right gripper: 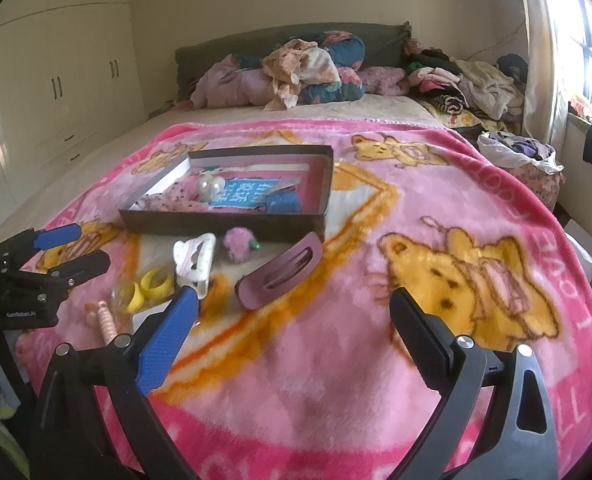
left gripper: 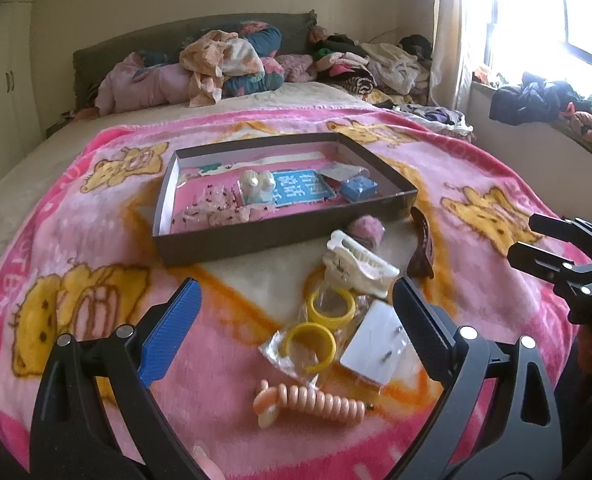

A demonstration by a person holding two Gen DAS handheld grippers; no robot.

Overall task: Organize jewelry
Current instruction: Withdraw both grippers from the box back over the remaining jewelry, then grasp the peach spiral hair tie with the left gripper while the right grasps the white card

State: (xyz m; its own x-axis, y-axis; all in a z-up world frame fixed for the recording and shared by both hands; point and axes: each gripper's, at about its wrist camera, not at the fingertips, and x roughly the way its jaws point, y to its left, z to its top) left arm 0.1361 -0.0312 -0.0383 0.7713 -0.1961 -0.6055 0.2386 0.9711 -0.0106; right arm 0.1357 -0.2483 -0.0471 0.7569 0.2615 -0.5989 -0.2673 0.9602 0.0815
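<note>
Two grippers are spread wide and hold nothing: your left gripper (left gripper: 296, 312) hangs over the loose pile, and your right gripper (right gripper: 294, 322) hangs over bare blanket (right gripper: 375, 380) to the right of it.

1. Blanket. Soft pile on a bed; small pieces will likely sink in, so expect to press the fingers down slightly to get under them.
2. Box (left gripper: 224, 242). It lies open beyond the pile and already holds several pieces, among them a blue block (left gripper: 359, 190). Treat it as the destination.
3. Mauve hair clip (right gripper: 280, 276). It lies just in front of the box's right corner, nearest your right gripper. Judged stiff and smooth; grip across the narrow width at mid-length.
4. White claw clip (left gripper: 359, 266). It lies between the box and the yellow rings. Rigid, with teeth that may snag; take it by the solid back.
5. Peach spiral hair tie (left gripper: 315, 402). Nearest to you. Springy and light; pinch the coil at its middle.
6. Yellow rings (left gripper: 309, 346). Apparently in clear wrap, so probably slippery; grip one ring through the film.
7. White card (left gripper: 375, 346). Thin and flat beside your left gripper's right finger; lift by an edge.
8. Pink pompom (left gripper: 365, 229). It rests just beside the box wall. Soft; squeeze lightly.
</note>
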